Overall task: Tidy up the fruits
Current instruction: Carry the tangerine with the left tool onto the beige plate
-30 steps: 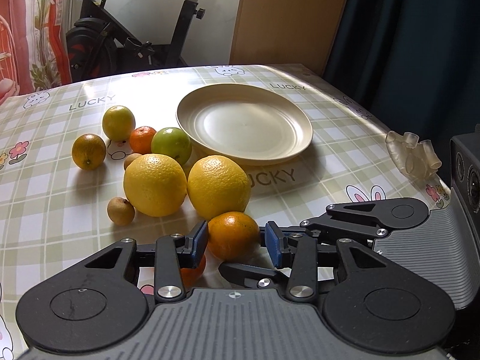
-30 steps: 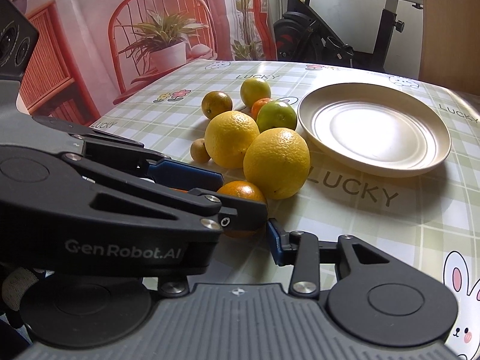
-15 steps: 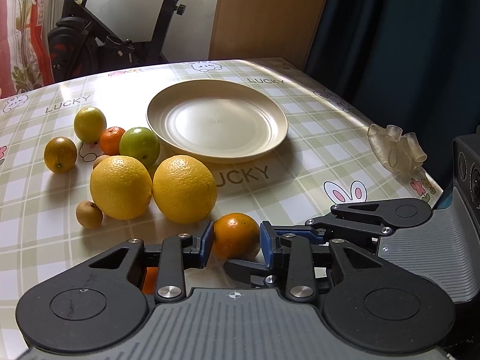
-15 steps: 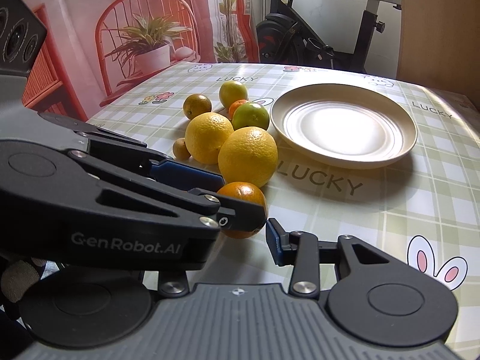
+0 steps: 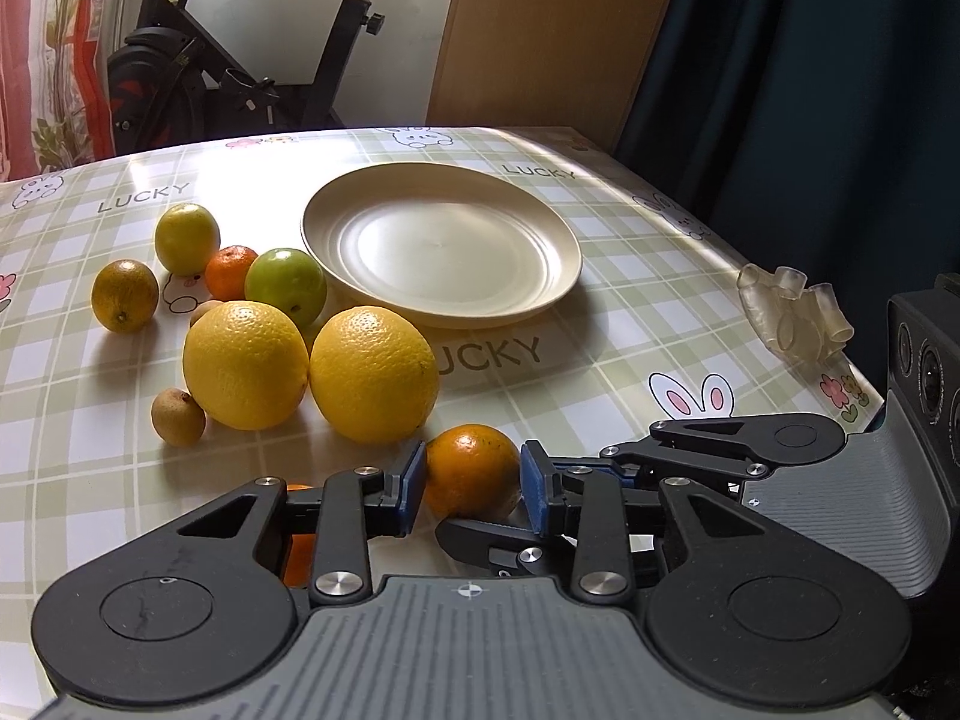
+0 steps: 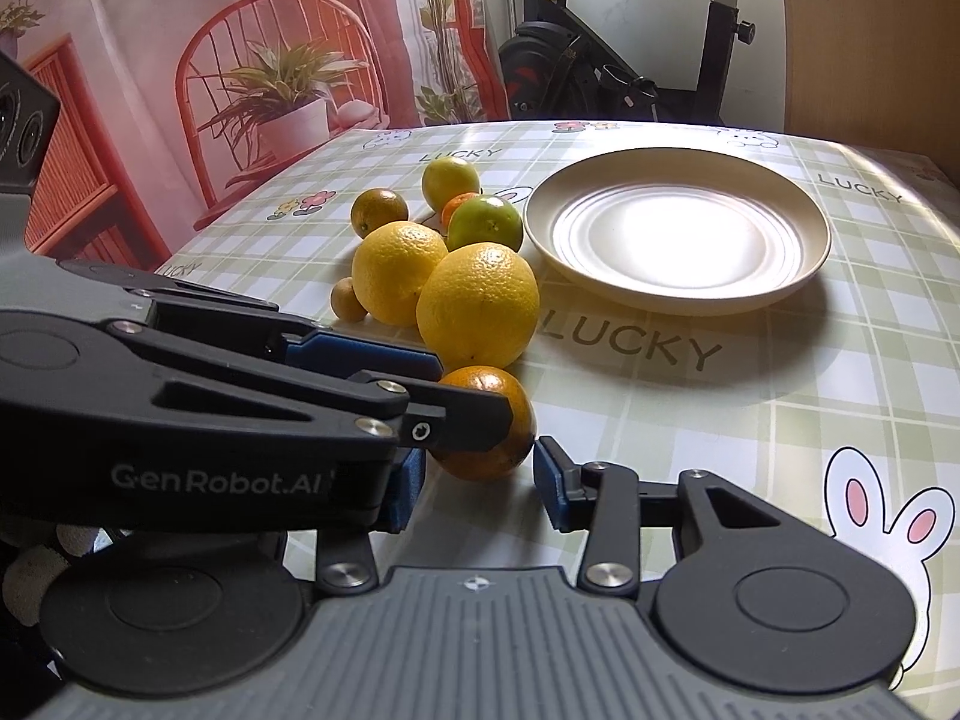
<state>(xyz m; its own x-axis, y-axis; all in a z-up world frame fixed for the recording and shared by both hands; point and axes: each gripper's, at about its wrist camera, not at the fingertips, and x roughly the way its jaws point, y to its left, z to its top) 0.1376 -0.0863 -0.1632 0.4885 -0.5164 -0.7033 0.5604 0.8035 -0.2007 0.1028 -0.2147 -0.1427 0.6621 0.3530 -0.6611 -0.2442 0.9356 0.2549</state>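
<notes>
My left gripper [image 5: 473,480] is shut on a small orange [image 5: 472,469] and holds it just above the table; it also shows in the right wrist view [image 6: 489,420]. My right gripper [image 6: 477,480] is open and empty, right beside the left one. A cream plate [image 5: 441,252] lies beyond, also in the right wrist view [image 6: 678,234]. Two big yellow oranges [image 5: 372,381] [image 5: 243,363] sit left of the plate. Behind them are a green fruit [image 5: 287,285], a small tangerine [image 5: 228,270], a yellow-green fruit [image 5: 186,237] and a dark orange [image 5: 124,294].
A small brown fruit [image 5: 177,417] lies at the left. Another orange [image 5: 300,546] is partly hidden under my left finger. A clear plastic piece [image 5: 792,315] lies near the table's right edge. An exercise bike [image 5: 252,72] stands behind the table.
My left gripper has closed on the small orange and lifted it slightly. Both views have shifted a little; the fruit pile has not moved.
</notes>
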